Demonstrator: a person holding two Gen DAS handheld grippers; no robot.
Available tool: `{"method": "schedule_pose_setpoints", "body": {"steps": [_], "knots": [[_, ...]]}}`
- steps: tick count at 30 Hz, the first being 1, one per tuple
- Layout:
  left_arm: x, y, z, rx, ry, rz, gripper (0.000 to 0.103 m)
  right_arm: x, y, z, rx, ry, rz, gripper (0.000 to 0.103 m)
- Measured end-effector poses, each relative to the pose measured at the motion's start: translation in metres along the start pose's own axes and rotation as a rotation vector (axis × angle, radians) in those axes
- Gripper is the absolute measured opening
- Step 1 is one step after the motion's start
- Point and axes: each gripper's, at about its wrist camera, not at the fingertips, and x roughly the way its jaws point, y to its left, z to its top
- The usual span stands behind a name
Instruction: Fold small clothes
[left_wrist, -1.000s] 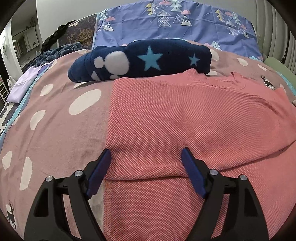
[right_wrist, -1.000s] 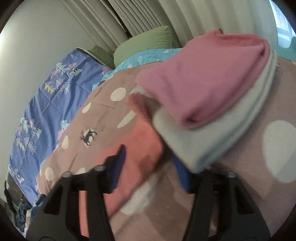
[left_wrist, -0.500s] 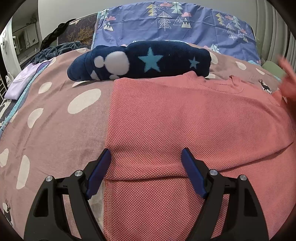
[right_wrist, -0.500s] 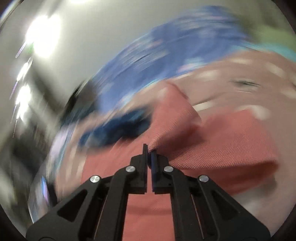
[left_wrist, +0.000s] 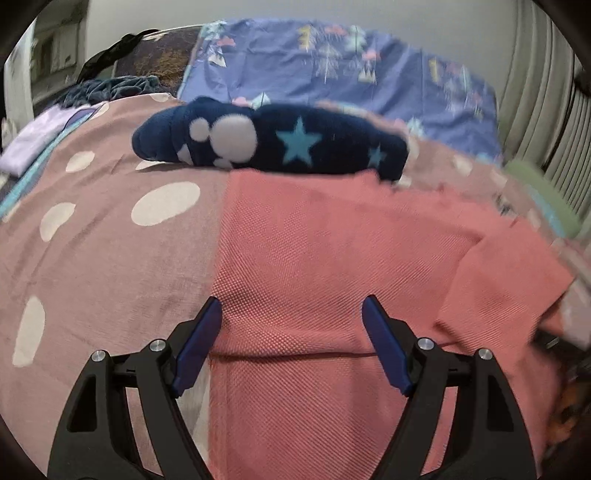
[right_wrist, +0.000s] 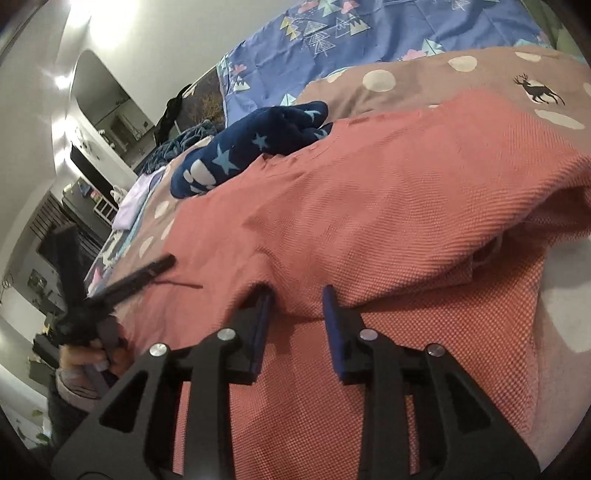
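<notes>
A salmon-pink knit garment lies spread on the bed; its right sleeve part is folded over onto the body. My left gripper is open, its blue pads hovering over the garment's lower left hem, holding nothing. My right gripper is open just above the folded-over cloth, with the fabric between and under its pads, not pinched. The left gripper also shows in the right wrist view, held by a hand.
A folded navy fleece with stars lies just beyond the garment's far edge. The bed has a dusty-pink spotted cover. A blue tree-print pillow lies at the head. A lilac cloth lies far left.
My right gripper pinched the garment's right side, carried it over onto the body, and has now opened and let go. The left gripper stayed in place, open.
</notes>
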Motion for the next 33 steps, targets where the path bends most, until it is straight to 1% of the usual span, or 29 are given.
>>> {"method": "schedule_pose_setpoints", "body": {"steps": [1,2,4,5,6,7,9,10,11,12,13,14,15,16,17,18,19,20,22,24,27,29,32,33], "knots": [[-0.005,-0.001,0.0,-0.025,-0.001,-0.046,0.075,0.0,0.0,0.001,0.0,-0.002,0.009,0.033],[-0.014,-0.004,0.0,-0.065,0.011,-0.159,0.071,-0.001,-0.002,0.001,0.006,-0.002,0.019,0.033],[-0.022,-0.017,-0.002,-0.09,0.052,-0.316,0.07,-0.003,-0.009,0.0,0.022,-0.001,0.034,0.033],[-0.023,-0.031,-0.005,-0.072,0.091,-0.381,0.07,-0.003,-0.01,0.0,0.026,-0.001,0.039,0.033],[-0.02,-0.045,-0.009,-0.048,0.128,-0.417,0.07,-0.003,-0.009,0.001,0.026,-0.002,0.039,0.033],[-0.012,-0.062,-0.014,-0.027,0.183,-0.454,0.07,-0.003,-0.008,0.001,0.024,-0.002,0.038,0.034],[0.008,-0.079,-0.022,-0.037,0.274,-0.481,0.07,-0.004,-0.008,0.0,0.022,-0.001,0.039,0.035],[0.019,-0.085,-0.026,-0.058,0.315,-0.476,0.07,-0.003,-0.009,0.0,0.023,-0.001,0.041,0.035],[0.029,-0.089,-0.029,-0.084,0.327,-0.462,0.07,-0.004,-0.009,0.001,0.023,0.0,0.044,0.036],[0.031,-0.091,-0.028,-0.094,0.304,-0.461,0.07,-0.003,-0.009,0.001,0.023,0.001,0.045,0.036],[0.033,-0.094,-0.025,-0.109,0.298,-0.472,0.07,-0.004,-0.009,0.0,0.024,0.001,0.046,0.036],[0.036,-0.095,-0.023,-0.139,0.3,-0.494,0.058,-0.004,-0.009,0.0,0.024,0.0,0.048,0.037],[0.038,-0.096,-0.023,-0.168,0.303,-0.522,0.043,-0.005,-0.009,-0.001,0.023,0.0,0.05,0.037],[0.043,-0.098,-0.022,-0.184,0.317,-0.554,0.006,-0.005,-0.009,-0.001,0.023,0.003,0.054,0.038],[0.048,-0.101,-0.023,-0.2,0.336,-0.57,0.002,-0.006,-0.009,0.0,0.022,0.001,0.057,0.039],[0.047,-0.103,-0.021,-0.198,0.324,-0.554,0.002,-0.006,-0.009,0.0,0.022,-0.004,0.061,0.039],[0.043,-0.107,-0.017,-0.177,0.299,-0.532,0.002,-0.008,-0.009,0.0,0.022,-0.009,0.066,0.04],[0.035,-0.113,-0.009,-0.141,0.258,-0.513,0.002,-0.012,-0.009,0.0,0.023,-0.026,0.073,0.044],[0.017,-0.121,0.009,-0.102,0.192,-0.501,0.002,-0.02,-0.01,0.0,0.025,-0.059,0.085,0.05],[-0.005,-0.129,0.035,-0.029,0.11,-0.472,0.002,-0.023,-0.011,0.001,0.026,-0.072,0.111,0.051],[-0.032,-0.13,0.065,0.046,0.022,-0.416,0.002,-0.023,-0.013,0.002,0.04,-0.075,0.117,0.051],[-0.043,-0.125,0.076,0.073,-0.009,-0.385,0.002,-0.023,-0.014,0.003,0.044,-0.077,0.112,0.051],[-0.049,-0.109,0.076,0.122,-0.027,-0.32,0.002,-0.024,-0.014,0.003,0.046,-0.087,0.098,0.051],[-0.047,-0.106,0.075,0.128,-0.026,-0.302,0.002,-0.026,-0.015,0.003,0.052,-0.101,0.082,0.051]]}}
